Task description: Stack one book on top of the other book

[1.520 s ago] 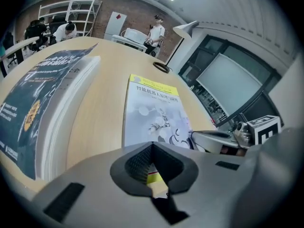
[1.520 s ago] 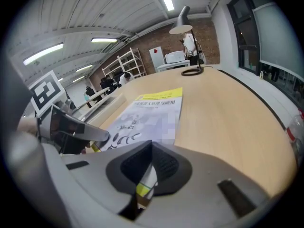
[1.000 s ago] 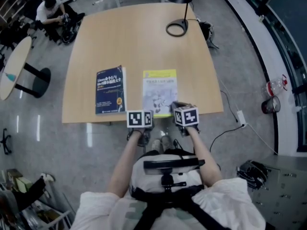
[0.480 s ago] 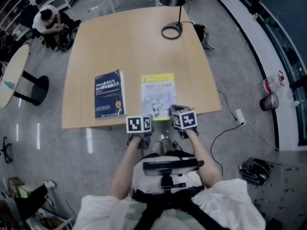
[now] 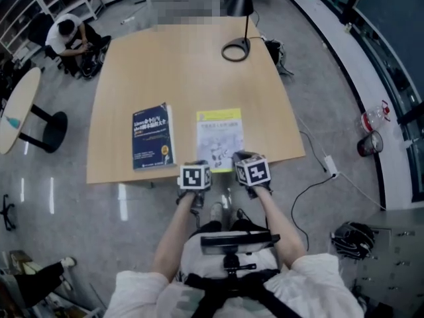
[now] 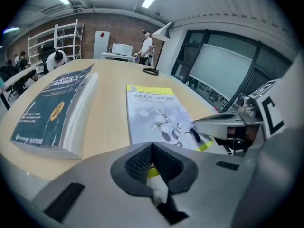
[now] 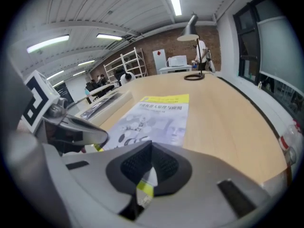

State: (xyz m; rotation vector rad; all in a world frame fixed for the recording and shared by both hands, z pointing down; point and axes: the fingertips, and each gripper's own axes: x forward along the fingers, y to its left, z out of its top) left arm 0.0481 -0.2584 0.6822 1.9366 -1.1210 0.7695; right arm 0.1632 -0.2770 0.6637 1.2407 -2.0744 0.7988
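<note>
Head view: two books lie flat and apart on the wooden table point(image 5: 185, 65), the blue book point(image 5: 152, 138) at left and the yellow book point(image 5: 220, 136) at right. The left gripper point(image 6: 151, 148) has its jaws pressed together on nothing, as does the right gripper point(image 7: 151, 146). Both hover at the yellow book's near edge, which lies just ahead of and under their tips.

A black desk lamp point(image 5: 236, 48) stands near the far edge of the wooden table point(image 5: 185, 71); a person point(image 5: 66, 32) sits beyond.
</note>
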